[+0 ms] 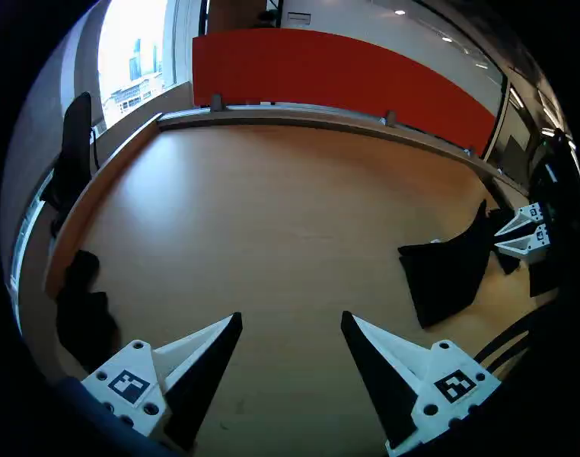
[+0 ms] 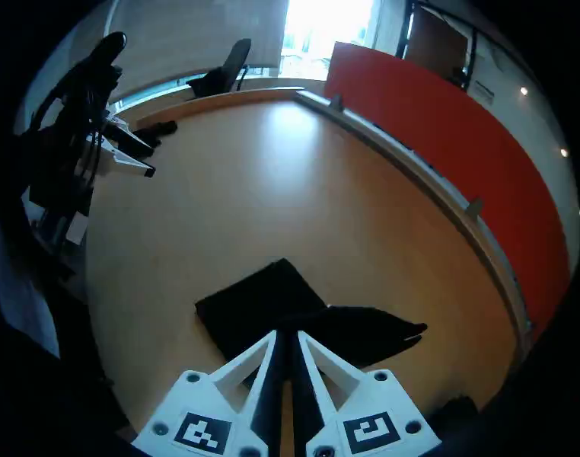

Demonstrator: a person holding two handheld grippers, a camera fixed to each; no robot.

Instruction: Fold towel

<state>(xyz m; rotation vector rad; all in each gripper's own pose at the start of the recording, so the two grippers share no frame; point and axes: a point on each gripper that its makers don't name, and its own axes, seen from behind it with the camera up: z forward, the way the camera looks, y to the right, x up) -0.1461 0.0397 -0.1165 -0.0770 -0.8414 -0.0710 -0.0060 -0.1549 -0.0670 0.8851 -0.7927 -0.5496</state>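
A black towel [image 1: 442,274] lies on the wooden table [image 1: 290,213] at the right of the left gripper view, one corner pulled up off the surface. My right gripper [image 1: 522,232] holds that raised corner. In the right gripper view the towel [image 2: 252,305] spreads just ahead of the right gripper [image 2: 288,335], whose fingers are pressed together on the cloth, with a flap [image 2: 374,331] trailing right. My left gripper [image 1: 290,320] hovers open over bare wood, well left of the towel and holding nothing. It appears far off as the left gripper [image 2: 126,156] in the right gripper view.
A second black cloth [image 1: 84,312] lies at the table's left edge. A red partition [image 1: 343,76] runs along the far edge, with a raised wooden rim [image 1: 100,190] on the left. A dark office chair [image 1: 73,160] stands beyond it by the window.
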